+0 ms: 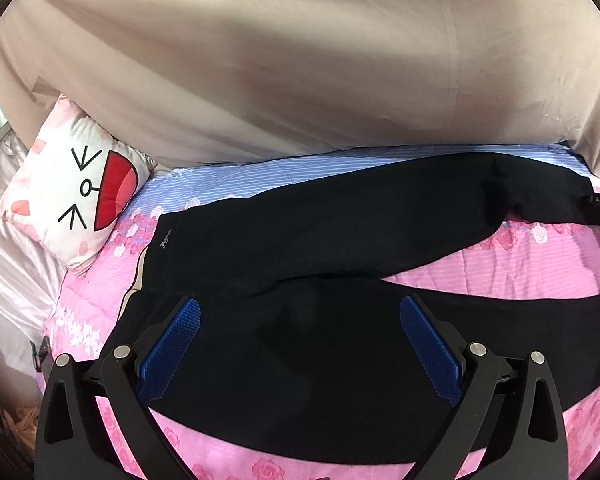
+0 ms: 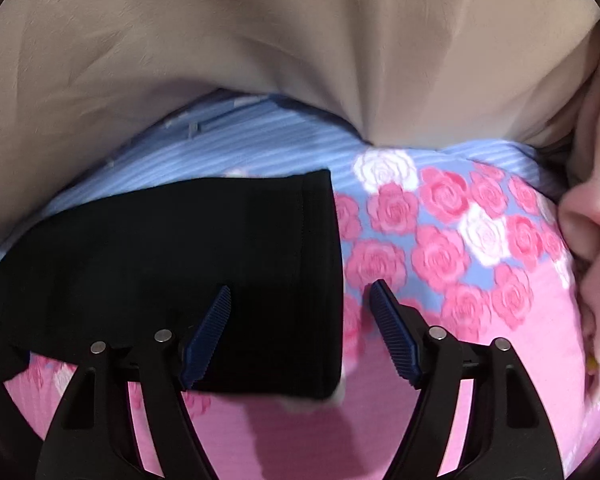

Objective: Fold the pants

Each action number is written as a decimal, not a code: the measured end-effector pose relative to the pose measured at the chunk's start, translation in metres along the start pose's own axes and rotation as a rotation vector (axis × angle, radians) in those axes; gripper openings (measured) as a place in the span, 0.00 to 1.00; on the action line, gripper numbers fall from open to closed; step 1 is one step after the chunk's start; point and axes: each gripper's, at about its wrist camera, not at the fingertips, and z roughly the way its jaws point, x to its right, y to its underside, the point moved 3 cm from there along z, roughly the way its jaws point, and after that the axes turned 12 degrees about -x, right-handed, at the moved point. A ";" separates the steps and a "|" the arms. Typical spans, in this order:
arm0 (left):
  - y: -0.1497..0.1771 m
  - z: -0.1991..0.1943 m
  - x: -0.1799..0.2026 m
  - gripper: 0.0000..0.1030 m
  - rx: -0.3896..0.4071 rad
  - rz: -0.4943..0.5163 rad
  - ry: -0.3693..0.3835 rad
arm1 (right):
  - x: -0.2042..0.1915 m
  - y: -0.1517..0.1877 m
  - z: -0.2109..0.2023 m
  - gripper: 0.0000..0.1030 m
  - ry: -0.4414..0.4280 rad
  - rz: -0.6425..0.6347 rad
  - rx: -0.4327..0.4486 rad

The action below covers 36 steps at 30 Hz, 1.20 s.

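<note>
Black pants lie spread across my bed's pink rose-print quilt, the waist end toward the cat-face pillow and the two legs reaching away from it, splitting apart partway along. A beige curtain hangs behind the pants, along the quilt's blue striped edge. My left tongs hover over the waist part of the pants, their blue pads wide apart with nothing pinched between them. My right tongs are at the far leg's cuff, the end of the pants farthest from the pillow: one blue pad sits over the black cloth, the other over the roses just beside the hem, so the cuff's edge lies between them. The pads stand partly apart and I cannot see them pressing the cloth. In the left tongs' view, the right tongs show only as a dark sliver by that same cuff.
</note>
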 end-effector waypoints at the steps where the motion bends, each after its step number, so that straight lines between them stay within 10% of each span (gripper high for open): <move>1: -0.002 0.002 0.000 0.95 -0.004 -0.003 -0.002 | -0.001 0.000 -0.002 0.32 -0.016 -0.011 0.003; 2: -0.004 0.005 0.001 0.95 -0.008 -0.006 -0.005 | -0.001 -0.002 -0.003 0.11 -0.064 -0.011 -0.011; 11: -0.012 0.017 -0.001 0.95 -0.021 -0.008 -0.004 | 0.053 -0.008 -0.049 0.09 0.023 -0.041 0.001; 14: -0.007 0.025 -0.004 0.95 -0.043 -0.019 -0.001 | 0.047 0.003 -0.017 0.25 0.097 -0.107 -0.076; 17: -0.005 0.036 -0.013 0.95 -0.085 -0.060 0.023 | 0.037 0.009 -0.035 0.69 0.213 -0.114 0.003; 24: -0.015 0.059 -0.078 0.95 -0.083 -0.147 -0.044 | 0.030 0.048 -0.127 0.71 0.226 -0.002 0.182; 36: -0.077 0.169 -0.203 0.95 -0.057 -0.049 -0.020 | -0.176 0.177 -0.206 0.76 0.109 -0.123 0.192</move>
